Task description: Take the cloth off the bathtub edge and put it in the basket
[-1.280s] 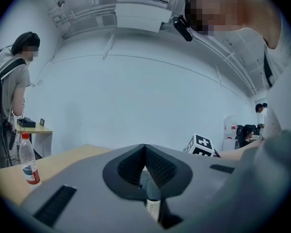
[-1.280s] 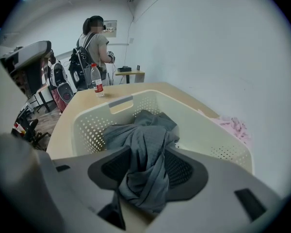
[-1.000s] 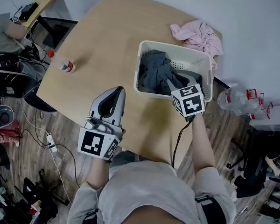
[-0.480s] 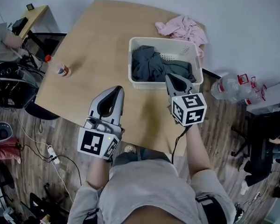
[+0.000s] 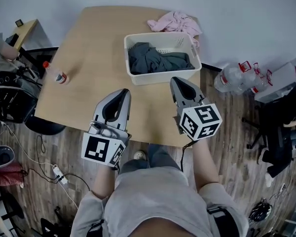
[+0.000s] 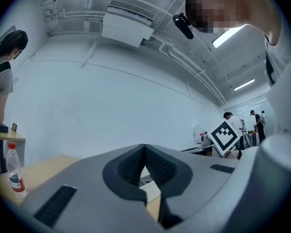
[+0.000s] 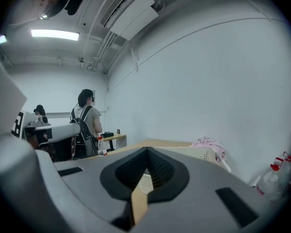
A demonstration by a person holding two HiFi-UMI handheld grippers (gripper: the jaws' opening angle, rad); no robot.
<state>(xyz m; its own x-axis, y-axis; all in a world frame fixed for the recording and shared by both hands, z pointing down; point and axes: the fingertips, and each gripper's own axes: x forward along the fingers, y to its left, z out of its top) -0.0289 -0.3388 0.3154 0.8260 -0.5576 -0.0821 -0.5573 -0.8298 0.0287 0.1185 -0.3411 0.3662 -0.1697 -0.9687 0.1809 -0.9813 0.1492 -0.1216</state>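
The dark grey cloth [image 5: 158, 60] lies bunched inside the cream basket [image 5: 163, 76], filling most of it below the rim. The basket stands on the wooden table [image 5: 93, 63] against the far edge, toward the far right corner. A pink cloth [image 5: 175, 22] lies crumpled on that far edge just behind the basket, touching its back rim; in the right gripper view it shows as a pink heap [image 7: 209, 143] beyond the basket's perforated wall [image 7: 203, 153].

Both tools hang over the near edge of the table, well apart from the basket. The left gripper [image 5: 122, 94] is clenched with nothing in it: in its own view the 2 jaws meet at the tips [image 6: 144, 147], and only a slice of table and a pale basket corner shows in the gap below them. The right gripper [image 5: 176, 81] points toward the basket's near wall without touching it; its 2 jaws are also pressed together and empty [image 7: 146, 152].

1 small bottle with a red cap [image 5: 55, 75] rests at the left edge of the table, upright in the left gripper view [image 6: 14, 171]. Several clear plastic bottles [image 5: 232, 78] sit on the wooden floor [image 5: 237, 132] beyond the table's right edge. A person with a backpack [image 7: 85, 125] stands in the background.
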